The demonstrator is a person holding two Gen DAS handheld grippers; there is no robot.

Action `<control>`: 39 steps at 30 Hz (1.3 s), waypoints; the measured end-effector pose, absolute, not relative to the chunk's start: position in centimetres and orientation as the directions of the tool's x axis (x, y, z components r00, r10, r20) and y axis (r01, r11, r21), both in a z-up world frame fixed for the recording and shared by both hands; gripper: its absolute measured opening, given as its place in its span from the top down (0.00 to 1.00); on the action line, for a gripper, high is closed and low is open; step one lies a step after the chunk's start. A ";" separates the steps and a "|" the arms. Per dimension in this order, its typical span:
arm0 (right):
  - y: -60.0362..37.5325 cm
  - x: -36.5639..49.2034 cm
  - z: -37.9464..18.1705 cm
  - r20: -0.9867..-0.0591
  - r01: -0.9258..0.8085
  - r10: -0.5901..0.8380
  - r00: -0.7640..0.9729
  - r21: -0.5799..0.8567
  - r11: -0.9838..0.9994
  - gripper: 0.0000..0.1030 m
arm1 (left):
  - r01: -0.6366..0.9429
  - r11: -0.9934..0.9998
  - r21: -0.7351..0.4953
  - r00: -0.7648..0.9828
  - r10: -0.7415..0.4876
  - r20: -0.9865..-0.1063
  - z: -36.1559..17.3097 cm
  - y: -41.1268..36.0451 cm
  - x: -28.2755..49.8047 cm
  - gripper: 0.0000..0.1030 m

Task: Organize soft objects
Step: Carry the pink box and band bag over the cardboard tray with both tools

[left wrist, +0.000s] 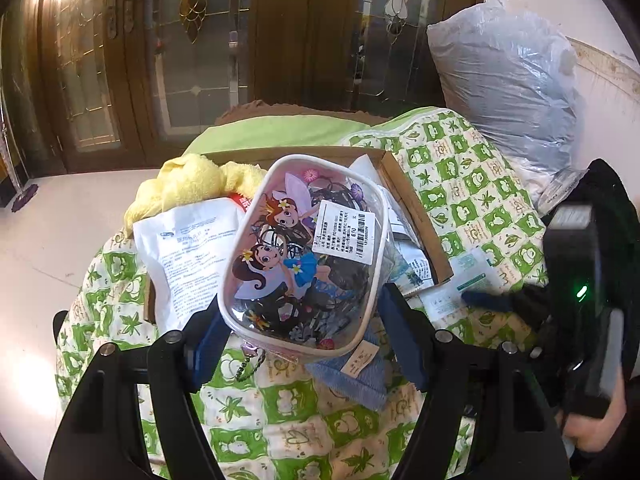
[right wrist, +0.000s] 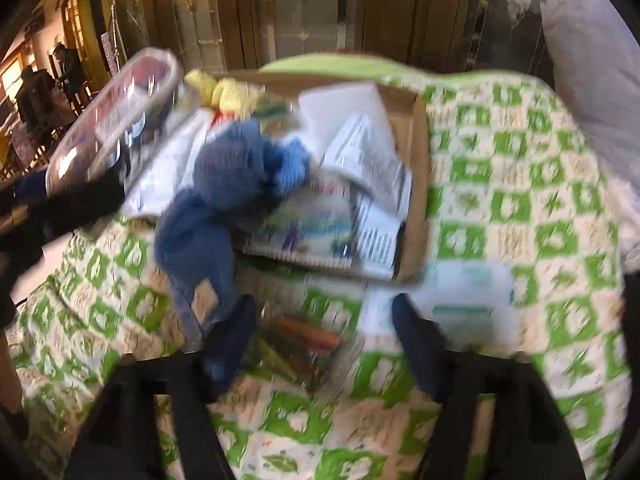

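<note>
My left gripper [left wrist: 304, 312] is shut on a clear pouch [left wrist: 308, 248] printed with cartoon fairies and full of dark hair ties, holding it up over a shallow cardboard box [left wrist: 416, 216]. The right wrist view shows the pouch [right wrist: 116, 120] at upper left. My right gripper [right wrist: 324, 312] stands open above the quilt. A blue towel [right wrist: 224, 200] hangs from the box [right wrist: 418, 184] down past its left finger [right wrist: 236, 336]; no pad presses on it. A blurred pack of coloured sticks [right wrist: 304, 348] lies on the quilt between the fingers. A yellow towel [left wrist: 188, 184] sits at the box's far left corner.
The green-and-white quilt [left wrist: 452, 168] covers the bed. White printed packets [left wrist: 188, 256] and booklets [right wrist: 312, 228] fill the box; another packet [right wrist: 468, 300] lies in front of it. A plastic-wrapped pillow [left wrist: 508, 92] stands at the right. The bed's edge and pale floor [left wrist: 60, 220] are at the left.
</note>
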State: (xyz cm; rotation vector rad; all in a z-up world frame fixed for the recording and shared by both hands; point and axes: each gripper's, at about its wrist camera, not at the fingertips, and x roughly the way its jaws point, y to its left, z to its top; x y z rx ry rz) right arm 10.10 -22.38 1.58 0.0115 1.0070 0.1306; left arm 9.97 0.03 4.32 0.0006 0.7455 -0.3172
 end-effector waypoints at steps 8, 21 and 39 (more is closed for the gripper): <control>-22.1 12.2 -2.9 -0.912 -0.071 0.125 0.391 0.105 0.992 0.28 | 0.286 0.951 -0.120 0.679 -0.290 -0.675 3.1 -1.1 10.2 0.31; -18.6 11.7 -2.7 -0.897 -0.142 0.029 0.442 -0.038 0.989 0.75 | 0.253 0.961 -0.108 0.702 -0.259 -0.663 3.5 -0.3 10.3 0.30; -21.8 9.2 0.3 -0.882 -0.064 0.000 0.472 -0.034 0.997 0.86 | 0.240 0.968 -0.074 0.712 -0.228 -0.664 4.6 0.2 10.0 0.30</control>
